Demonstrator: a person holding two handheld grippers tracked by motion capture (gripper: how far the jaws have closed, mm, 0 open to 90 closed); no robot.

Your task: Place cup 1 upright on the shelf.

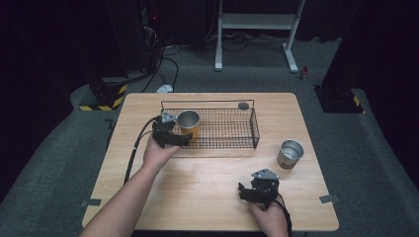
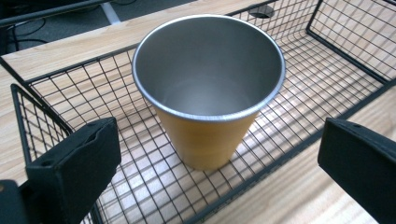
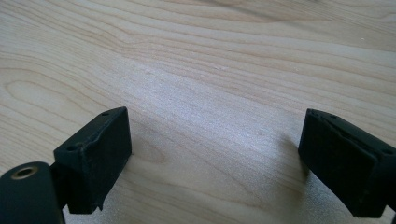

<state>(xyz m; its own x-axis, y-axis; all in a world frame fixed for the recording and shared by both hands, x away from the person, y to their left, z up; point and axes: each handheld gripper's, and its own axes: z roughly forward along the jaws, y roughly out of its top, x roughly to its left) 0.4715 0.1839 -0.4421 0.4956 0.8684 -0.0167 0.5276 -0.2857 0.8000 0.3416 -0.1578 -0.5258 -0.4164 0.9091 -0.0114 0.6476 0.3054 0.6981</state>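
A yellow metal cup stands upright in the left end of a black wire basket. My left gripper is open just short of that cup, its jaws wide apart and clear of the cup's sides. A plain steel cup stands upright on the table to the right of the basket. My right gripper is open over bare wood near the front right, with nothing between its jaws.
The wooden table has a round cable hole behind the basket. Beyond the table are a white desk frame, cables and a hazard-striped base on grey carpet.
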